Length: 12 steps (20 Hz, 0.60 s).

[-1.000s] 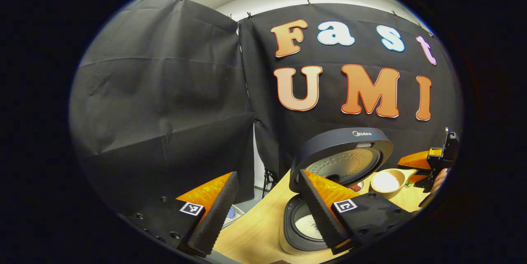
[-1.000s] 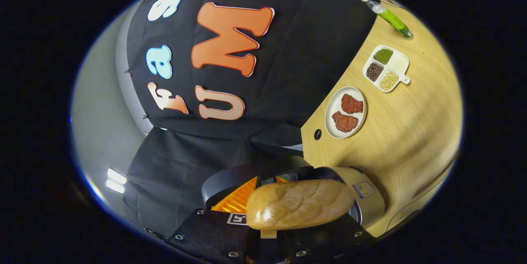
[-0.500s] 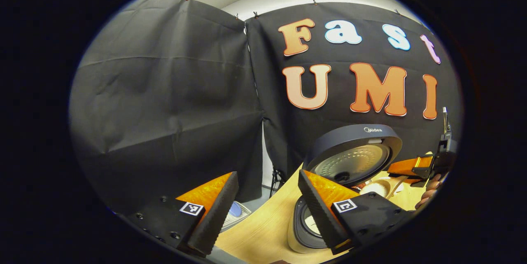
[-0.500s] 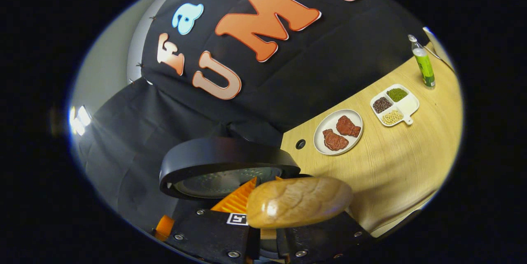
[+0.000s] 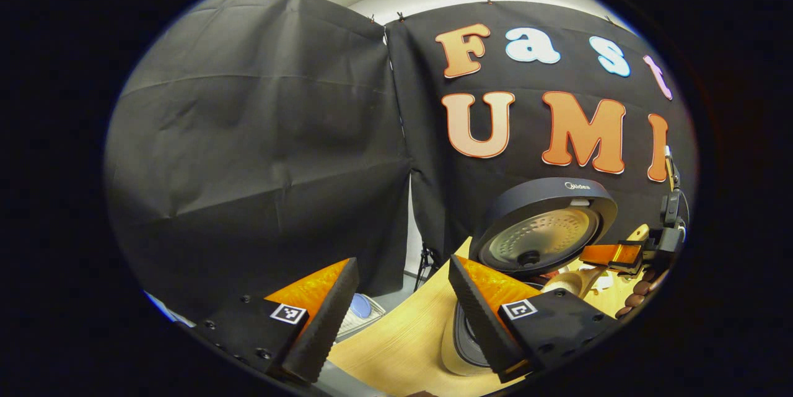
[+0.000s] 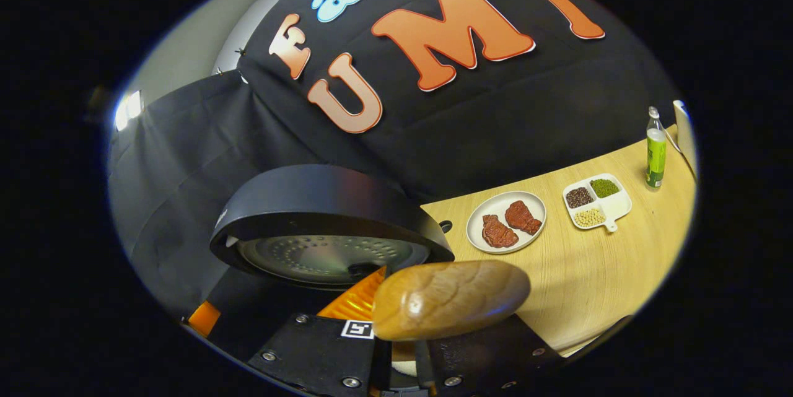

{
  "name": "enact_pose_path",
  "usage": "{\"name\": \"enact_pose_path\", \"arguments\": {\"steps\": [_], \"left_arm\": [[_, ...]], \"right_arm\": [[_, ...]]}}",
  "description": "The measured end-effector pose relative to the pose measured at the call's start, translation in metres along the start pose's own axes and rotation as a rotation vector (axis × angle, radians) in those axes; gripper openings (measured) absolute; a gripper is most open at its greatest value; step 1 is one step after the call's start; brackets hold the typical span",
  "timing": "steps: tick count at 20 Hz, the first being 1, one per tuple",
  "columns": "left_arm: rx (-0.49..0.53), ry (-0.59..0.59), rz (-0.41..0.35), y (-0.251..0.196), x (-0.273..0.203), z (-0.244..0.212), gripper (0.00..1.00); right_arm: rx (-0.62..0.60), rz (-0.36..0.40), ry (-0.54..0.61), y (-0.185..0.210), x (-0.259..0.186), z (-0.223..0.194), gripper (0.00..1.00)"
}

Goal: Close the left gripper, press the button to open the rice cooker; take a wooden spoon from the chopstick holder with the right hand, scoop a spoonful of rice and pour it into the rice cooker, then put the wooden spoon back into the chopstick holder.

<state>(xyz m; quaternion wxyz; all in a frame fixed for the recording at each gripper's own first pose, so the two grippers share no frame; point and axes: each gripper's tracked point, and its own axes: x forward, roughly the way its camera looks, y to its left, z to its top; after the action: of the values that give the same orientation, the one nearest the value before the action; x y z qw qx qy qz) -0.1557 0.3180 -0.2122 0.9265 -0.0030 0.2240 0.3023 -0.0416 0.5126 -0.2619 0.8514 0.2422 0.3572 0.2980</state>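
Observation:
In the left gripper view my left gripper (image 5: 403, 304) stands open with nothing between its fingers, low over the table's left end. The rice cooker (image 5: 461, 347) sits just beyond its right finger, its dark lid (image 5: 545, 230) raised. At the far right my right gripper (image 5: 619, 254), held by a hand (image 5: 644, 292), carries the wooden spoon (image 5: 576, 282) beside the lid. In the right gripper view my right gripper (image 6: 396, 350) is shut on the wooden spoon (image 6: 449, 301), whose rounded back faces the camera. The open lid (image 6: 328, 236) looms just left of it. The pot's inside is hidden.
On the wooden table (image 6: 595, 273), right of the cooker, lie a white plate with two meat pieces (image 6: 505, 222), a divided dish of beans (image 6: 596, 202) and a green bottle (image 6: 655, 149). The black cloth wall stands close behind.
The right gripper's view has rolled from steeply tilted to nearly level, and the cooker lid has come closer. The left gripper has swung left, so the pot's inside has slid out of sight.

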Motion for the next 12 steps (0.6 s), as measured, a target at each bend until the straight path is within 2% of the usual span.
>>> {"name": "enact_pose_path", "arguments": {"steps": [12], "left_arm": [[0.008,-0.002,0.007,0.001,-0.003,-0.001,0.91]], "right_arm": [[-0.233,0.015,-0.061,0.016,-0.002,0.008,0.10]]}}
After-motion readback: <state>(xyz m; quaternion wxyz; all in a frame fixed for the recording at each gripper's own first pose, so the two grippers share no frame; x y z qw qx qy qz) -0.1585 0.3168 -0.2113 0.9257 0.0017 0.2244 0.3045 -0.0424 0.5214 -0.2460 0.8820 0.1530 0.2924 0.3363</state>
